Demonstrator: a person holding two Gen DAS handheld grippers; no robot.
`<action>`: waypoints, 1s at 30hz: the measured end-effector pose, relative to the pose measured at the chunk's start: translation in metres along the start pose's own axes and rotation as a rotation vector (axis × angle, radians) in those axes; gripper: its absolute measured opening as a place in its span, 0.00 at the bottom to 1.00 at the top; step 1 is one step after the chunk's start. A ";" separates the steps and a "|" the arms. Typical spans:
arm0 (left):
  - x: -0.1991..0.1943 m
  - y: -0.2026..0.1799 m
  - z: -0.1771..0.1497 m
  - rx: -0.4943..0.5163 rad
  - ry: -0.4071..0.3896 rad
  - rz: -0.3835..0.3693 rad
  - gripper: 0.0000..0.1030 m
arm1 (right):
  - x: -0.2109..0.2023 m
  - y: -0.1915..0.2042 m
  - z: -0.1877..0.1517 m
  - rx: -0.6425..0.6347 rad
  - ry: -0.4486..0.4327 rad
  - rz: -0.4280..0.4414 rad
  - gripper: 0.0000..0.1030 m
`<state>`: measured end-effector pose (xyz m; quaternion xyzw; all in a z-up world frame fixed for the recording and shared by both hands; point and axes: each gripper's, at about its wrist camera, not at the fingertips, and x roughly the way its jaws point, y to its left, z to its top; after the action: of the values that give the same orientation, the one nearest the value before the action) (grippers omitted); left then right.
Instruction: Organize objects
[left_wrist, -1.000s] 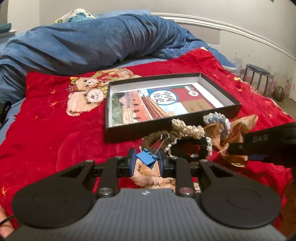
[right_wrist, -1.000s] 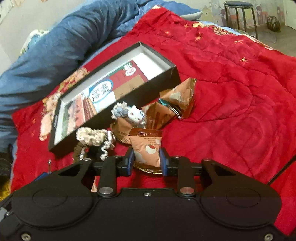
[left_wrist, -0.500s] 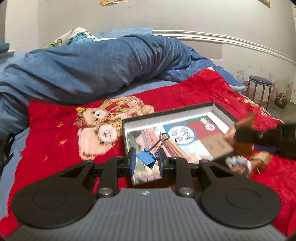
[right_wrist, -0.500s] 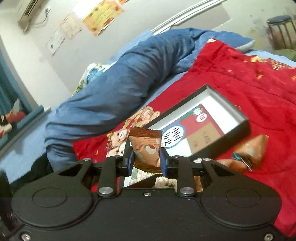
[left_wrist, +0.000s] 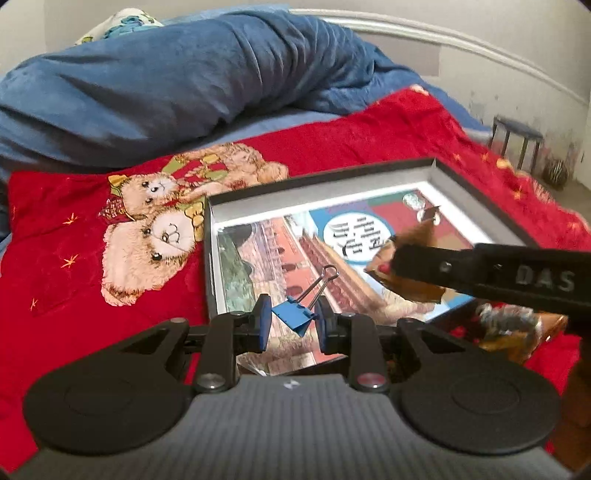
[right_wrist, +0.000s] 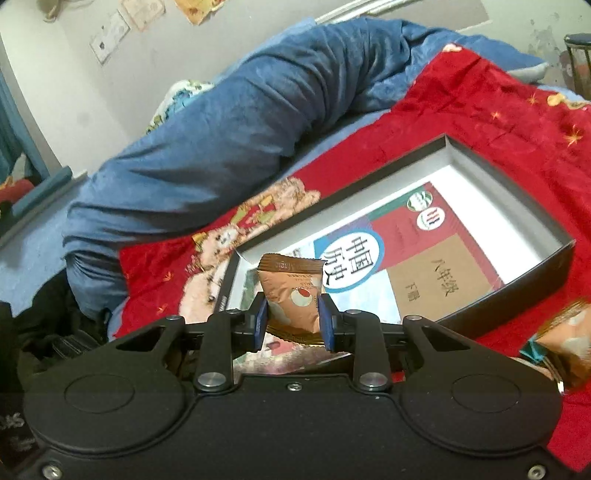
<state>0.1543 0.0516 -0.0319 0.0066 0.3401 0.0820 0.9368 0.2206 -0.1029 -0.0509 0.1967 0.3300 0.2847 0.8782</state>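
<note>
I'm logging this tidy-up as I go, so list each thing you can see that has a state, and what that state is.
Left gripper: shut on the binder clip.
Binder clip: held up, wire handles pointing toward the box.
Right gripper: shut on the snack packet.
Snack packet: sealed, upright, held over the box.
Box: open, no lid on, a book lying flat inside.
Second snack packet: lying on the red blanket outside the box.
</note>
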 end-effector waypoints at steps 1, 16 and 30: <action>0.003 0.000 -0.001 -0.007 0.009 0.002 0.28 | 0.003 -0.002 -0.001 0.004 0.009 -0.005 0.28; -0.043 0.000 -0.010 0.068 -0.062 -0.047 0.79 | -0.057 -0.006 0.001 0.129 -0.053 -0.015 0.62; -0.050 -0.051 -0.052 0.280 -0.053 -0.074 0.51 | -0.088 -0.007 -0.042 0.141 0.131 -0.201 0.47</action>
<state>0.0911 -0.0084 -0.0438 0.1269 0.3234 -0.0013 0.9377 0.1396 -0.1567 -0.0432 0.2047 0.4238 0.1838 0.8630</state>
